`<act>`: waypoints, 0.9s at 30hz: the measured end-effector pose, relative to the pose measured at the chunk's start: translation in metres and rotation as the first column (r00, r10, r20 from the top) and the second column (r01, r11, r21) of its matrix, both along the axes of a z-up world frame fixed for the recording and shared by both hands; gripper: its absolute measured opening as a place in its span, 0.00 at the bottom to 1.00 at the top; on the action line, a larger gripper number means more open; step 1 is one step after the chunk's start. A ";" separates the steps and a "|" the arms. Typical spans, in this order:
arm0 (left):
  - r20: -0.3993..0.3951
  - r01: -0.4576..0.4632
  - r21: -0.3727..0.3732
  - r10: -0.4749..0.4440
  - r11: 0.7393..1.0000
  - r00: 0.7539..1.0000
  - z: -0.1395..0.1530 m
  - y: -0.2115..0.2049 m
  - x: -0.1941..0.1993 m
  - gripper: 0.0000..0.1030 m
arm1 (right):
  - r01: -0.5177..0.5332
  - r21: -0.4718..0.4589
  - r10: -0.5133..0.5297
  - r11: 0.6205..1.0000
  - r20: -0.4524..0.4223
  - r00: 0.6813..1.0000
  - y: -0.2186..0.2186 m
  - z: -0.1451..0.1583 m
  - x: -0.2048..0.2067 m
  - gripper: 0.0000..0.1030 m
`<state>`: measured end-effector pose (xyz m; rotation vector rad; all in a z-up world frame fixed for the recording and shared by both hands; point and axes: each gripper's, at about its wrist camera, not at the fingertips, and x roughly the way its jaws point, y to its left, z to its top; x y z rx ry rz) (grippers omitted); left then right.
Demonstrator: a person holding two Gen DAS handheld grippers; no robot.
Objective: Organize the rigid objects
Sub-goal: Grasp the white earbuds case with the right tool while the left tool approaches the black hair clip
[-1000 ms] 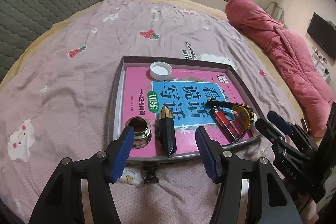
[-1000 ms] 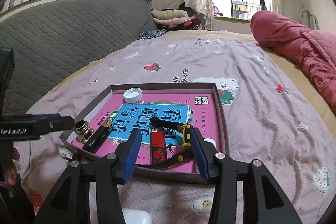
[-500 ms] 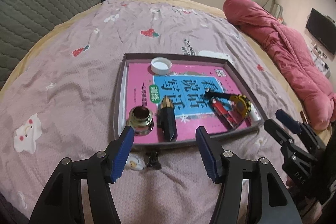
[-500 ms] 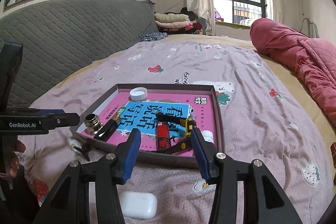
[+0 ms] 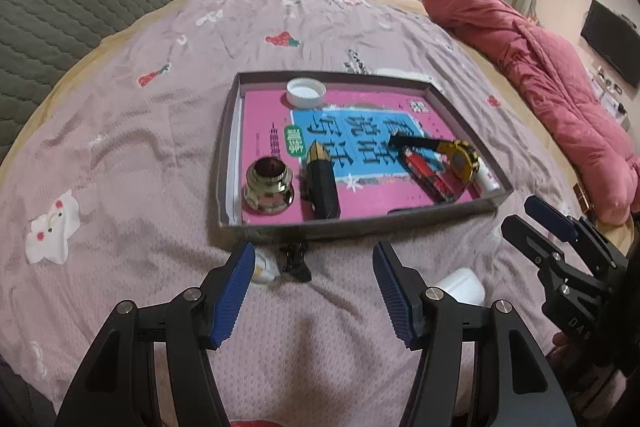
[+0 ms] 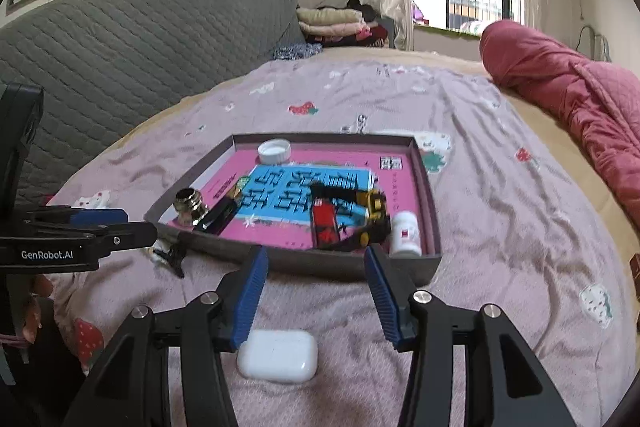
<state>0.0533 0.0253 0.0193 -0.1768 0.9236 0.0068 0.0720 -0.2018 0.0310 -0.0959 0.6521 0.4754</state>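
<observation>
Earbud case, white and smooth, is lying on the bedspread just short of the tray, and the right gripper, jaws spread and empty, is needing a level, centered descent, while the left gripper is hovering agape near a black clip.

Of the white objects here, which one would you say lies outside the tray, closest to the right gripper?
The white earbud case, on the bedspread just below the open right gripper. The white cap and white bottle both sit inside the tray.

earbud case: half hidden by gripper | black clip: shape unclear
</observation>
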 end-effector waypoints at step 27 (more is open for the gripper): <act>-0.115 -0.093 -0.103 0.081 0.990 0.990 -0.052 0.013 0.011 0.61 | -0.116 -0.041 0.106 0.992 -0.182 0.978 0.006 -0.040 -0.009 0.49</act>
